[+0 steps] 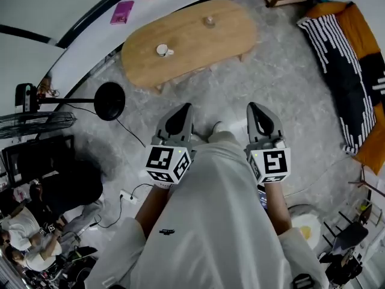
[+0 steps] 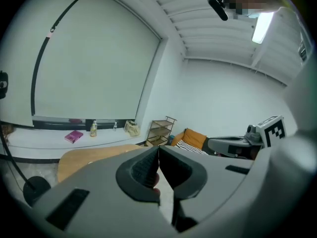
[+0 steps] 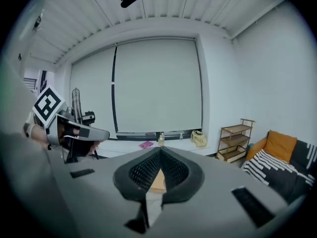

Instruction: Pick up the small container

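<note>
The left tool (image 1: pixel 185 108) and right tool (image 1: pixel 252 107) are pressing their jaws together, gripping nothing. Both are hovering well apart from the wooden surface (image 1: pixel 198 44).

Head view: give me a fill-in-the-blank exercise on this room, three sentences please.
The small container stands on the oval wooden ____. The book on the ledge is ____ in colour. The left claw and the right claw are both ____, holding nothing.
Missing words: table; pink; shut.
</note>
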Motion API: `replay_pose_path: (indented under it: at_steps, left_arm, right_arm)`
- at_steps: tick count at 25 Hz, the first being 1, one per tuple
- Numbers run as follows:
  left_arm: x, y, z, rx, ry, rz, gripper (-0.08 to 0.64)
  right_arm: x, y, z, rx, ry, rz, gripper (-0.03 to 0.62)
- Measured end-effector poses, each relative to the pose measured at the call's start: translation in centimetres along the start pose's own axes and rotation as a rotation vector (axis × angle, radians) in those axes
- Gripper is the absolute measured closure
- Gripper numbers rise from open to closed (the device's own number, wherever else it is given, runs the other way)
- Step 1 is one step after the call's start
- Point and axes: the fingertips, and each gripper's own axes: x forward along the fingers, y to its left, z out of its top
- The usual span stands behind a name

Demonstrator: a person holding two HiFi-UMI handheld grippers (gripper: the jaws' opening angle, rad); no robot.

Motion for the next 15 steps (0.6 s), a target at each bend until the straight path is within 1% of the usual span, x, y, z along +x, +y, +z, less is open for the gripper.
replay_pose_path:
  at_steps: [3, 4, 8, 11, 15]
  left_arm:
    - [0.9, -1.3, 0.4, 0.022, -0.012, -0.001, 0.540]
    - [1.1, -1.5, 0.5, 0.025, -0.014, 0.002, 0.540]
    - [2.4, -2.3, 0.9, 0.044, -0.019, 0.003, 0.540]
    - [2.9, -3.0, 1.4, 0.058, -0.020, 0.002, 0.540]
    - [3.6, -3.4, 1.8, 0.065, -0.025, 0.010, 0.540]
  right_arm:
    - [-0.6, -1.3, -0.6, 0.073, -0.019, 0.034, 0.586]
    - [-0.6, -1.7, -0.9, 0.080, -0.021, 0.037, 0.586]
    - [-0.5, -3.6, -1.1, 0.079, -0.027, 0.029, 0.586]
    - [-0.8, -4.2, -1.0, 0.082, -0.029, 0.044, 0.586]
    - [-0.1, -4.4, -2.3, 0.022, 0.031, 0.094, 0.586]
